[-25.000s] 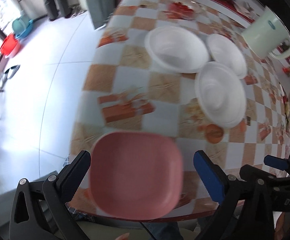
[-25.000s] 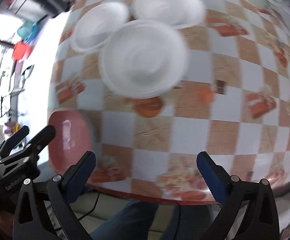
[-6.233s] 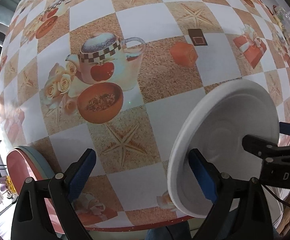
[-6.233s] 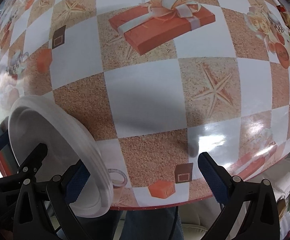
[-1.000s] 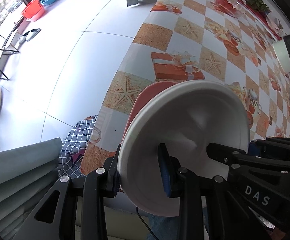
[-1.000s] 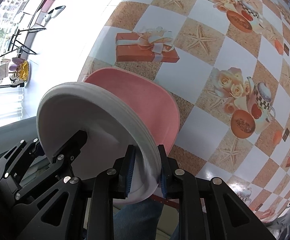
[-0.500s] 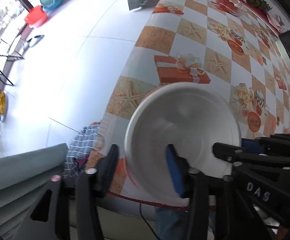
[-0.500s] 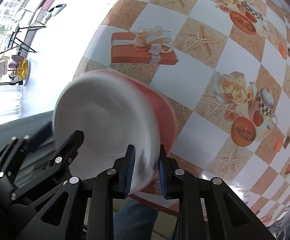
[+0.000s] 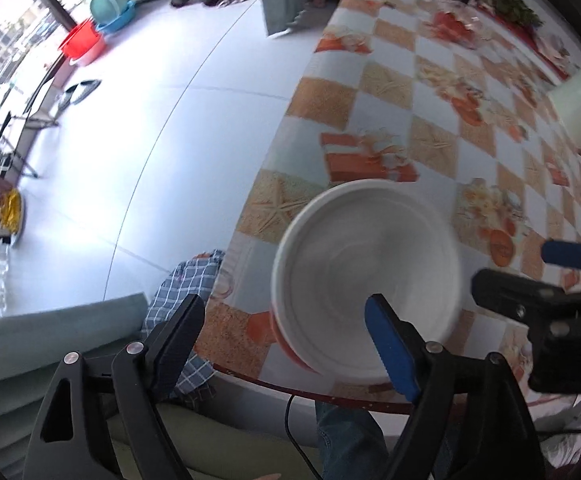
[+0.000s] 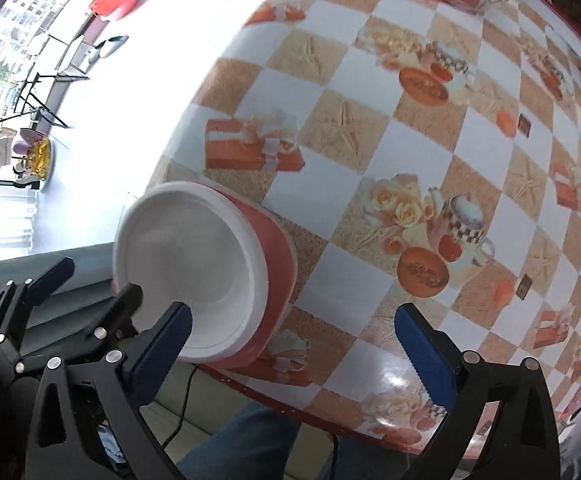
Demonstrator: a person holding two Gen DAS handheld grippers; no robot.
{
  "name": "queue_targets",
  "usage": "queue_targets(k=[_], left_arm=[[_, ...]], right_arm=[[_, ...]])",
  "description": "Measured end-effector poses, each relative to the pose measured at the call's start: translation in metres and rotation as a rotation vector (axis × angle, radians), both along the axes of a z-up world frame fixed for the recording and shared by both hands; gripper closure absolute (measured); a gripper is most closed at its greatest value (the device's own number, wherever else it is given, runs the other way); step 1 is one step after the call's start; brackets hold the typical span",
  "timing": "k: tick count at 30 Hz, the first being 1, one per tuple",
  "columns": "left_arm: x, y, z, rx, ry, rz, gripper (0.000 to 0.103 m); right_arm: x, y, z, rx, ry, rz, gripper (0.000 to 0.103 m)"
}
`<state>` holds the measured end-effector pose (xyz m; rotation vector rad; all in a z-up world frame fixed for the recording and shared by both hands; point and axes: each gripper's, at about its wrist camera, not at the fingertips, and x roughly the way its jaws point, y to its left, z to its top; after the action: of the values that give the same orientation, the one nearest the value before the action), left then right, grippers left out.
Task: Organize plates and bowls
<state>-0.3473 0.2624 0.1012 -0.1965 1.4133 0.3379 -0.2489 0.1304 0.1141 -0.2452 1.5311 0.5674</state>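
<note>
The white bowl (image 10: 194, 268) sits mouth-up, round with no long axis, nested on the pink plate (image 10: 278, 264) at the table (image 10: 370, 152) corner, about 8 o'clock. Left gripper (image 9: 286, 332) and right gripper (image 10: 290, 340) are both opening, gripping nothing.

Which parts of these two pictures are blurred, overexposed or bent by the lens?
Left wrist view: the white plate and the far tablecloth are smeared by motion, and the floor glares white. Right wrist view: sharper, but the window side is blown out, and the fisheye curves the table edge.
</note>
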Motion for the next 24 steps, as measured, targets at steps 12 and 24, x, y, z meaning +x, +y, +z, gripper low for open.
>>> queue_targets(k=[12,24], left_arm=[[-0.009,-0.023,0.056,0.034,-0.029,-0.102,0.018],[-0.021,-0.031,0.085,0.033,-0.026,-0.104,0.018]], right_arm=[[-0.018,0.009,0.057,-0.007,-0.103,0.102,0.001],[-0.034,0.01,0.084,-0.013,-0.179,0.128,0.001]])
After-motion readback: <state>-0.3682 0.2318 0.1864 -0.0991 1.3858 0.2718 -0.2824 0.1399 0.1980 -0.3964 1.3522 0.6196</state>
